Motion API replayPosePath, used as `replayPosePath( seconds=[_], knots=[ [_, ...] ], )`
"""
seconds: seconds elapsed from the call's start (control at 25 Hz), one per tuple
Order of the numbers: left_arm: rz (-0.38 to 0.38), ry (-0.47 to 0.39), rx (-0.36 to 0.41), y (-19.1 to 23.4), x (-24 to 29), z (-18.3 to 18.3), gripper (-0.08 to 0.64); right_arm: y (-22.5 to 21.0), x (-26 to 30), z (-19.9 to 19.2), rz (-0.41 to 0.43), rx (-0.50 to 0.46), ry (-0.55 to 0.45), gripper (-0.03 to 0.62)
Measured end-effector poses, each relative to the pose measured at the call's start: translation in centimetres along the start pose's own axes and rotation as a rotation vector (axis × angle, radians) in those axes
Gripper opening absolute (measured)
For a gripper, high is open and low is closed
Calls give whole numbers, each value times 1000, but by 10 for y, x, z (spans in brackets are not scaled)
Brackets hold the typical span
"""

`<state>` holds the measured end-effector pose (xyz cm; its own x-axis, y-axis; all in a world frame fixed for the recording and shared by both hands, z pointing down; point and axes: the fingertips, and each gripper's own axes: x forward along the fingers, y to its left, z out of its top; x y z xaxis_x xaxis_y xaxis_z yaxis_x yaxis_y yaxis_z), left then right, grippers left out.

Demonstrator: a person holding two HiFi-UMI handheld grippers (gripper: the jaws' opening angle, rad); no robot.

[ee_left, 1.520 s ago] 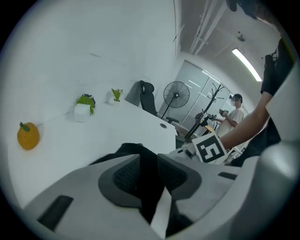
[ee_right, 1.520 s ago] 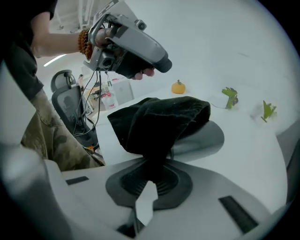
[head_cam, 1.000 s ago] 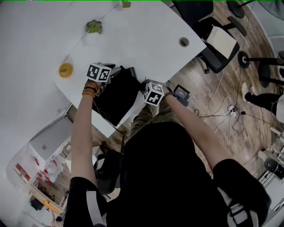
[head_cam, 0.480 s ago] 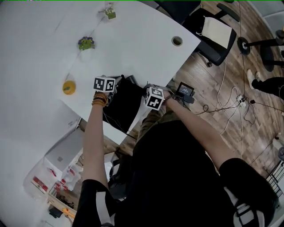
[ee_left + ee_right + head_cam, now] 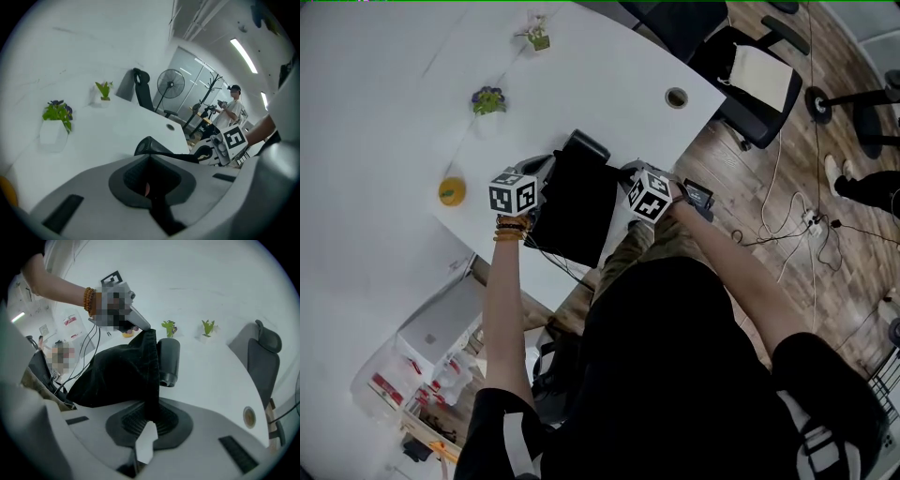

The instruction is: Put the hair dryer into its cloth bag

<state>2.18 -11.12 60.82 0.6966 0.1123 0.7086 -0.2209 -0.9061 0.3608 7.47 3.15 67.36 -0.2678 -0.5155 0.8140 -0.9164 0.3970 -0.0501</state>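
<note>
The cloth bag (image 5: pixel 577 211) sags soft and limp between the two grippers at the bench (image 5: pixel 581 75) edge, so its hem looks like the only sound hold. The left gripper (image 5: pixel 150 173) has just closed its fingers on one side of that hem, and the right gripper (image 5: pixel 150 420) pinches the other. The hair dryer (image 5: pixel 586 145), hard, smooth and probably heavier, pokes out at the far end, so thin fabric could slip.

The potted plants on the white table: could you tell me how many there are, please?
2. The nearer plant stands just past the orange object; the farther plant is further along the table. The cloth bag may hide others.
</note>
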Motion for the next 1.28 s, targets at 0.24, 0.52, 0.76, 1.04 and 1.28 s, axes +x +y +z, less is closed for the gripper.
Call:
replayPosePath(
  seconds=[0.24,0.52,0.76,1.04,1.28],
  knots=[
    [60,-29,-21,-7,1,5,26,-37,4,-10,-29,41,28,35],
    [126,36,-253,43,46,1,26,-64,30,-13,-22,63,103,35],
    [176,71,-290,68,63,1,26,-89,34,19,-49,-21,-10,35],
    [154,-1,-262,76,74,22,26,-105,29,50,54,-166,-232,35],
    [199,-180,-25,55,66,69,26,-126,29,64,11,-381,-222,35]
  ],
)
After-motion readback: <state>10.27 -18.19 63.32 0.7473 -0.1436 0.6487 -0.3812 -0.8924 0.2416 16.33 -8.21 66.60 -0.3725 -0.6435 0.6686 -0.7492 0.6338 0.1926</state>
